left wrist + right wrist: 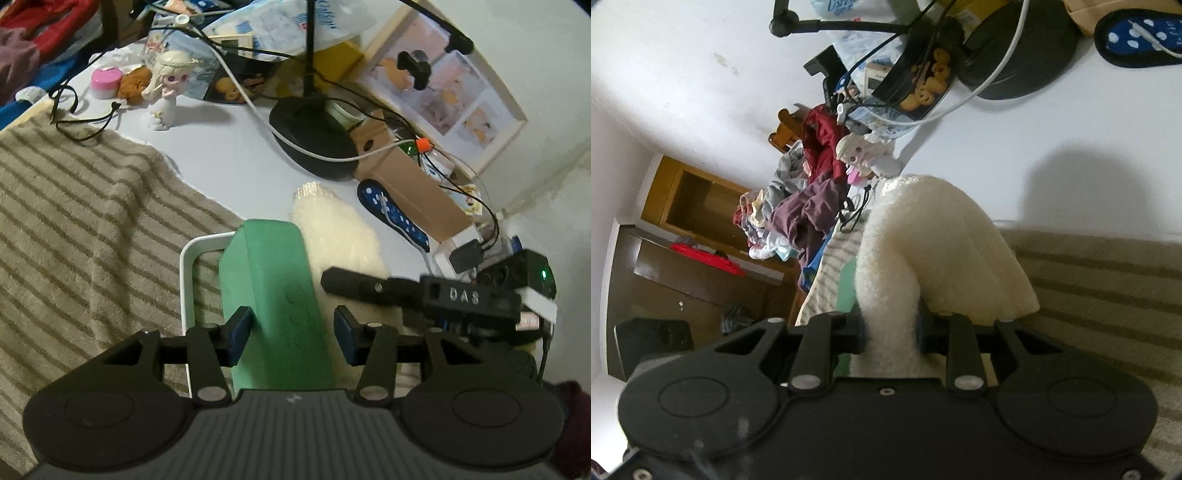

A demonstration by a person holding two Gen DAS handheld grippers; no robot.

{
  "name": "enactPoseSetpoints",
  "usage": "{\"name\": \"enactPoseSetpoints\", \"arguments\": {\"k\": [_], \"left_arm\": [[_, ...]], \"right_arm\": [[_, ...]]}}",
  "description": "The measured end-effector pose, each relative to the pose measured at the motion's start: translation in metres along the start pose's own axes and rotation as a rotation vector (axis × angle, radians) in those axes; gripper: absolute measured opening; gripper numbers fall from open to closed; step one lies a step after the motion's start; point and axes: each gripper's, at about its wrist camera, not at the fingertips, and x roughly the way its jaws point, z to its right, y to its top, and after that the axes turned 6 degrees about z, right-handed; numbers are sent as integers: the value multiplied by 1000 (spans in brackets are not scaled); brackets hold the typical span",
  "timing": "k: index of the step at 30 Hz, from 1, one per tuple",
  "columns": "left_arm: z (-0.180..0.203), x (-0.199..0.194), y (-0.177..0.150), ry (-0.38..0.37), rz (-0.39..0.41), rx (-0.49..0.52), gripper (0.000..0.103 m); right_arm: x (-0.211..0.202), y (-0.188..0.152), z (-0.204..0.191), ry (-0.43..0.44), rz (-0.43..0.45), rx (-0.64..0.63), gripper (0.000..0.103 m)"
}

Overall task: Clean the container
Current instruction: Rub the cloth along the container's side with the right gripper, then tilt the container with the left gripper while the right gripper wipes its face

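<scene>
A green container with a white rim stands on edge over a striped brown towel. My left gripper straddles its green wall; the left pad touches it, the right pad stands a little apart. My right gripper is shut on a fluffy cream cloth, which also shows in the left wrist view beside the container. The right gripper's black body lies against the cloth there. A sliver of the green container shows left of the cloth.
A white table holds a black lamp base, cables, a cardboard box, a blue spotted slipper, a doll and a pink jar. A clothes pile and wooden cabinets lie beyond.
</scene>
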Motion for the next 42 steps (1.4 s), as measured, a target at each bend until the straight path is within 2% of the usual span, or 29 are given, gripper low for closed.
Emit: {"name": "enactPoseSetpoints", "arguments": {"k": [7,18,23,30,33,36,42], "left_arm": [[-5,0,-19,-11,-20,-19,48],[-4,-5,-29,-52,-5,-17,64],[5,-6,-34,-71,-5,23,65],[8,-10,-39,-76,-3,46,65],[8,-12,-43,-82,-1,51,65],[8,-13,-49,-78,-7,57,65],[8,-18,-60,-64,5,88,65]], "right_arm": [[-3,-12,-1,20,-22,-4,23],[-23,-49,3,42,-120,21,23],[-34,-58,5,41,-152,34,23],[-40,-76,-2,55,-250,8,23],[-45,-80,-4,50,-248,0,23],[-54,-71,-7,39,-207,-18,23],[-55,-25,-27,9,-122,-132,23]]}}
